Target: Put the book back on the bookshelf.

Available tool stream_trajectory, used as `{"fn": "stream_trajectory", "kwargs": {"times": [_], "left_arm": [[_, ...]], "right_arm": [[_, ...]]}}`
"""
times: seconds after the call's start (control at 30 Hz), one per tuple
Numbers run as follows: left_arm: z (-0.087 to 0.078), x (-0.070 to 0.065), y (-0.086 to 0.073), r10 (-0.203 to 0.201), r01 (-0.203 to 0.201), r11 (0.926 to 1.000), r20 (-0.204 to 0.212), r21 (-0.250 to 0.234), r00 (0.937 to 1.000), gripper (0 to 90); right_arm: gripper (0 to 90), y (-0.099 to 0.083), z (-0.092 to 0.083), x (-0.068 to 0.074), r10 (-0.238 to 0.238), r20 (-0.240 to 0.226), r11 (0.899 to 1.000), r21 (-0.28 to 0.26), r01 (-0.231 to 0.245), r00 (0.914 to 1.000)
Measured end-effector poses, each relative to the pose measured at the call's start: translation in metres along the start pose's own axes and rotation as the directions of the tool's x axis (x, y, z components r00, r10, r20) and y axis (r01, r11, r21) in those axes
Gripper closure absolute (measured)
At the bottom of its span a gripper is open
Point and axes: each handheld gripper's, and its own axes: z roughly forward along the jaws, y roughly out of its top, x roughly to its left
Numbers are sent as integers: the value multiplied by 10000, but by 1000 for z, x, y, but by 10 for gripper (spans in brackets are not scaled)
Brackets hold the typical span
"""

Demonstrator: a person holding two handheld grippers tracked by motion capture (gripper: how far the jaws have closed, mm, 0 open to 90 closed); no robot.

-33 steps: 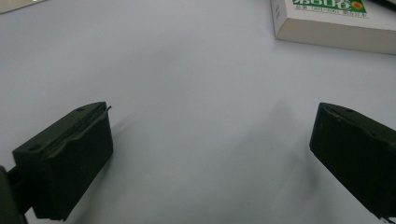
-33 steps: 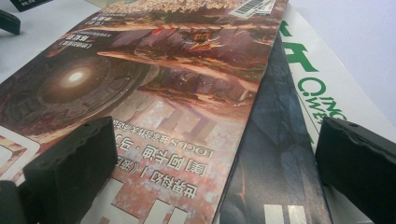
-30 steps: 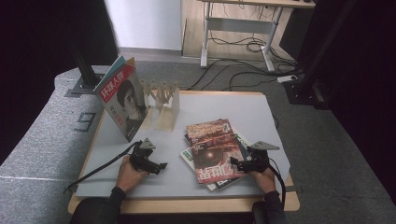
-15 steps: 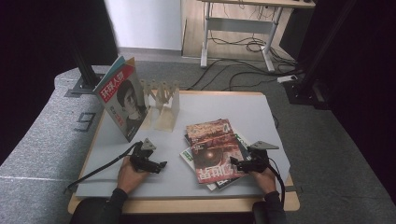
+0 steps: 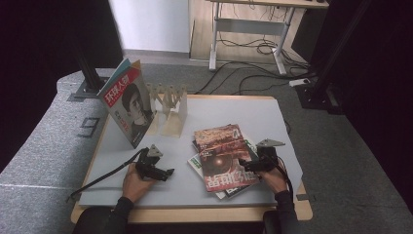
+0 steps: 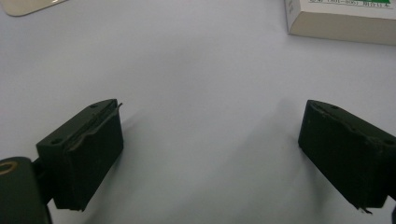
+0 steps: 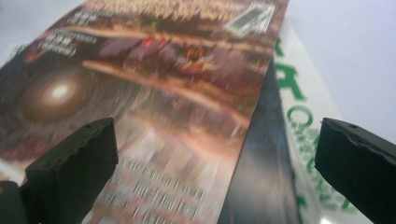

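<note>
A stack of magazines lies flat at the table's front right; the top one has a dark red cover, with a black one and a green-lettered white one beneath. My right gripper hovers over the stack's right edge, and its jaws stand open on either side of the top cover's edge without touching it. My left gripper rests at the front left, pointing at the stack. Its jaws have just closed a little and stay open over bare table.
A wooden rack stands at the back left of the grey table, with an upright magazine leaning at its left end. The stack's corner and the rack's base lie ahead of the left gripper.
The right gripper has risen slightly and shifted over the stack's right edge. The left hand has stayed put.
</note>
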Motion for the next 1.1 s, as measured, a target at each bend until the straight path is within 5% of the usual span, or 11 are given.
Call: {"fn": "stream_trajectory", "kwargs": {"times": [0.57,1.1], "left_arm": [[0,0,0,-4,4,10000,6,-3,10000,62],[0,0,0,4,-4,10000,6,3,10000,63]], "right_arm": [[0,39,32,-13,-440,159,9983,397,433,9989],[0,66,71,-22,-94,-319,9985,539,111,9994]]}}
